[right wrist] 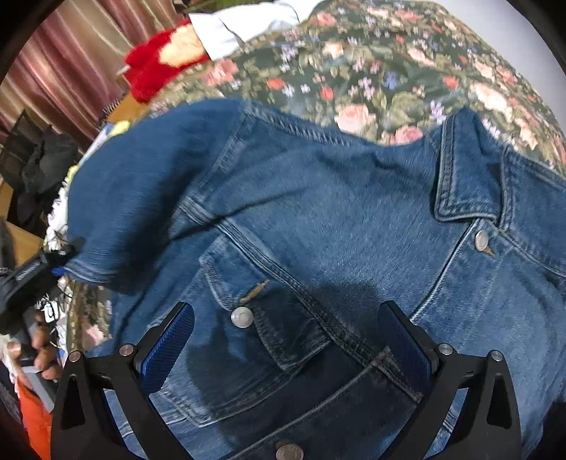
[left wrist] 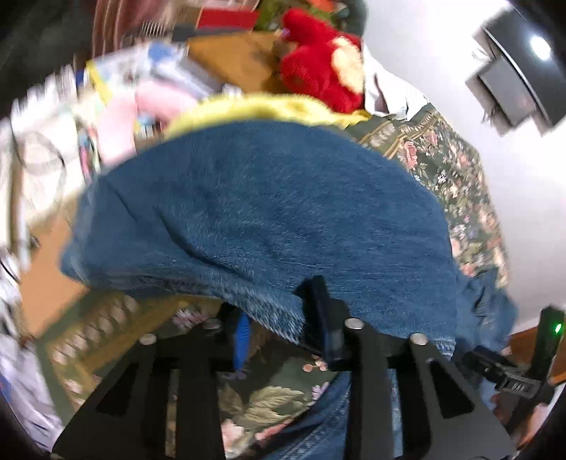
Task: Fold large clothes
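A blue denim jacket (right wrist: 318,219) lies front up on a floral bedspread (right wrist: 389,70), collar (right wrist: 467,177) to the right. One sleeve (left wrist: 265,212) is lifted and bulges in front of the left wrist camera. My left gripper (left wrist: 279,308) is shut on the sleeve's cuff edge, with denim pinched between its fingers. The right wrist view shows that gripper (right wrist: 35,279) at the left, at the cuff (right wrist: 85,269). My right gripper (right wrist: 286,339) hangs open just above the chest pocket (right wrist: 269,318), its blue pads (right wrist: 169,346) wide apart with nothing gripped.
A red plush toy (left wrist: 318,67) and a white garment (right wrist: 247,24) lie at the bed's far end. A yellow cloth (left wrist: 265,106) sits behind the sleeve. Papers and boxes (left wrist: 141,81) crowd the left. A hand (right wrist: 42,354) shows at lower left. Curtains (right wrist: 70,63) hang behind.
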